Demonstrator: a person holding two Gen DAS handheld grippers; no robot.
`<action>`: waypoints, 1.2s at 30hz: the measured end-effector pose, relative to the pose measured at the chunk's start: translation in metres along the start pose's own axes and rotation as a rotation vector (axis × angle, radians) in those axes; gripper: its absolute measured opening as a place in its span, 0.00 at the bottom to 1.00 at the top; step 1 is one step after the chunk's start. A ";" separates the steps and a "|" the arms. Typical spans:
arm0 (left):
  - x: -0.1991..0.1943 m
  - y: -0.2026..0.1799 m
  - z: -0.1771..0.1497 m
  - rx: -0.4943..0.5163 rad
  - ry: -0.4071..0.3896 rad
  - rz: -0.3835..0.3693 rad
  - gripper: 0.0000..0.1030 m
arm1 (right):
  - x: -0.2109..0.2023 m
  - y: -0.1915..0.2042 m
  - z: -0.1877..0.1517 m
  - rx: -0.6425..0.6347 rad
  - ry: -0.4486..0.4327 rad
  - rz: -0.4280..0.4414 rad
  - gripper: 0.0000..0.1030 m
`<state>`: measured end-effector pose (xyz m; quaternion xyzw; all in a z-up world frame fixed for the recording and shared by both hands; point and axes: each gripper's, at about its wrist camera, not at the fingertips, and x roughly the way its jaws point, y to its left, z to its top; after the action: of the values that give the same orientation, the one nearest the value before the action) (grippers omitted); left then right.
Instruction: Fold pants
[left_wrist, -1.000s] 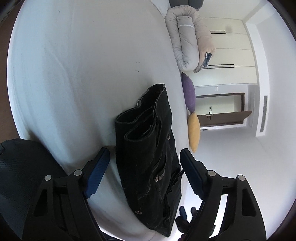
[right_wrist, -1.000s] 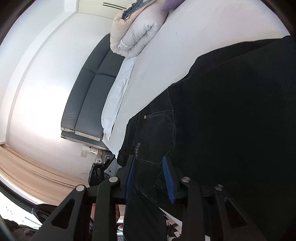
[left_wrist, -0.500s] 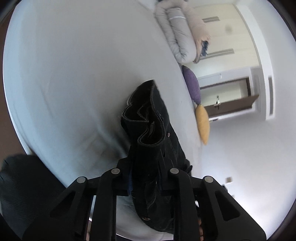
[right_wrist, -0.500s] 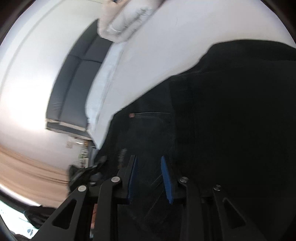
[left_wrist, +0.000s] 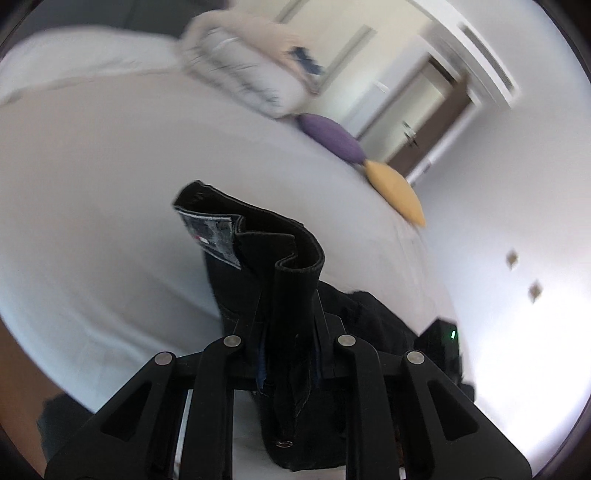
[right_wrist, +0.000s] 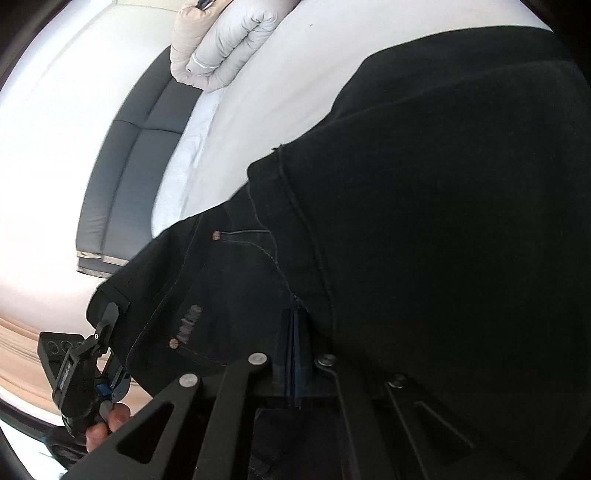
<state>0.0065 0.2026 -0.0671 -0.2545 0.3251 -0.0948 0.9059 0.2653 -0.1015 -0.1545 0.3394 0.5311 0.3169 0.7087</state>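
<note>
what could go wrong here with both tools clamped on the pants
1. The left tool pinches a bunched waistband of the pants; lifting like this may trap creases in the fold.
2. The right tool, whose jaws have just closed, bites only a thin edge of fabric, which could slip out.
3. Loose cloth dragging could rumple the bed sheet.

Left view: I see the far duvet smeared by motion blur
Right view: pants run off my right edge; pads buried in cloth
</note>
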 end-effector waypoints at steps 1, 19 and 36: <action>0.003 -0.019 -0.001 0.062 0.005 0.003 0.16 | -0.009 -0.001 -0.001 0.009 -0.018 0.025 0.21; 0.102 -0.216 -0.151 0.760 0.267 0.028 0.16 | -0.119 -0.041 -0.010 0.032 -0.121 0.183 0.83; 0.117 -0.222 -0.155 0.758 0.346 0.023 0.16 | -0.080 -0.025 0.023 -0.021 -0.054 -0.072 0.30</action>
<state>-0.0039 -0.0883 -0.1161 0.1205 0.4172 -0.2389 0.8685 0.2706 -0.1838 -0.1269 0.3211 0.5205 0.2873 0.7372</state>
